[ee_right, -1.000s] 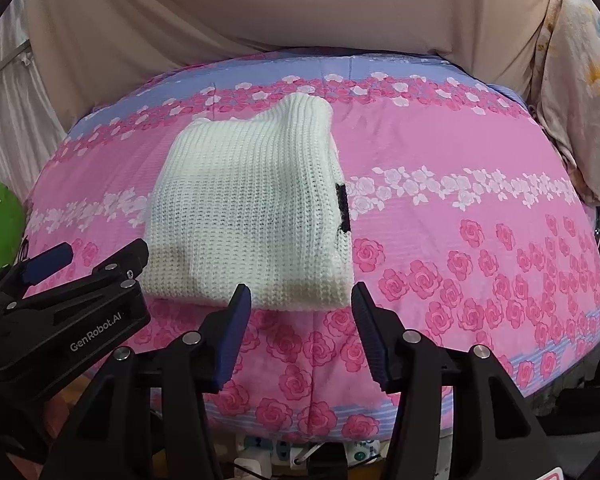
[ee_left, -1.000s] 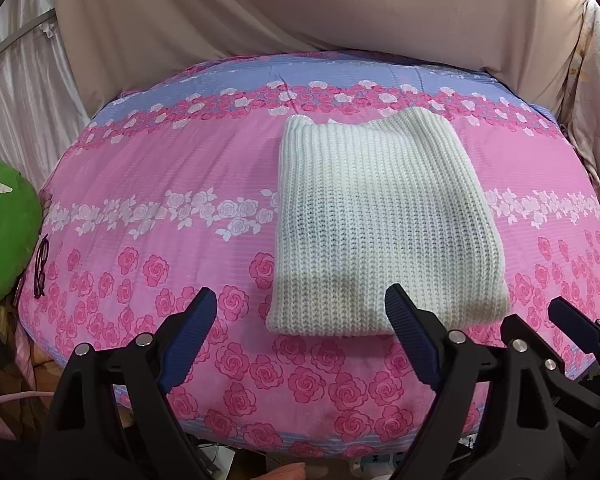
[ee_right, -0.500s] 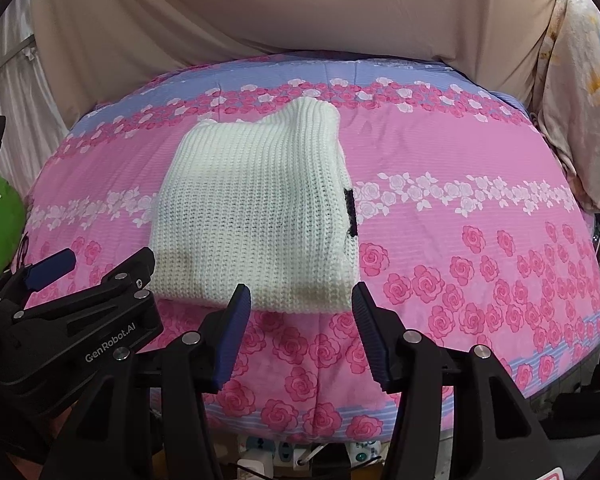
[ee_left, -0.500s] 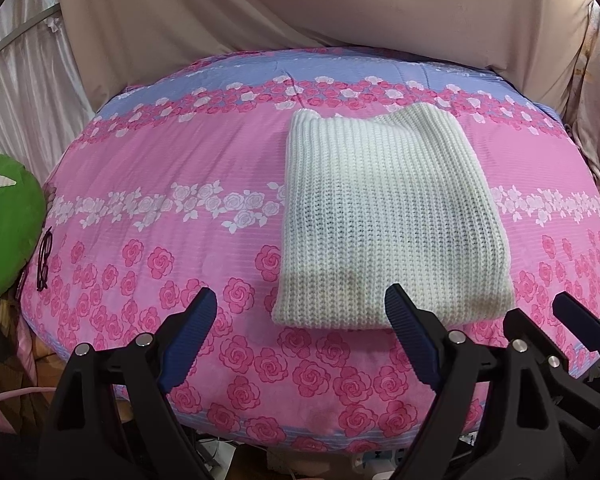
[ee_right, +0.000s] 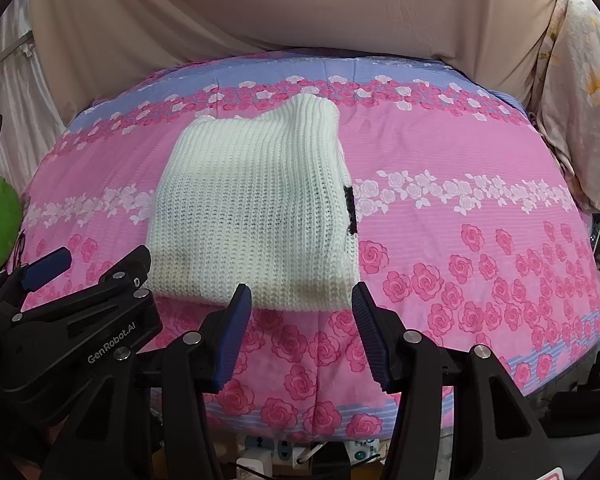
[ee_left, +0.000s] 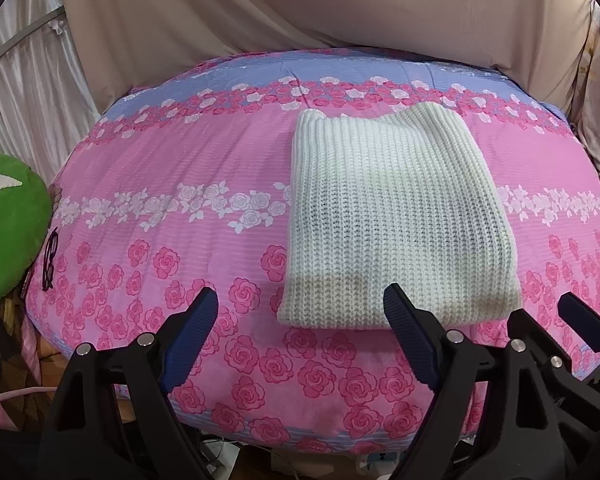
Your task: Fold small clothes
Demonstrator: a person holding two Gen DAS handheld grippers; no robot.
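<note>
Two grippers, left gripper [ee_left: 300,334] and right gripper [ee_right: 300,330], jaws apart, I'm hovering below the folded white knit [ee_right: 256,216] lying lengthwise mid-frame.

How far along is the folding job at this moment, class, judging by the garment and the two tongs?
Done: the white knit sweater lies folded into a neat rectangle on the pink floral bedspread, a black label showing at its right edge. In hand: nothing; the left tongs and right tongs are both open and empty, near its front edge. Left: perhaps one more fold; no other garment is visible.
</note>
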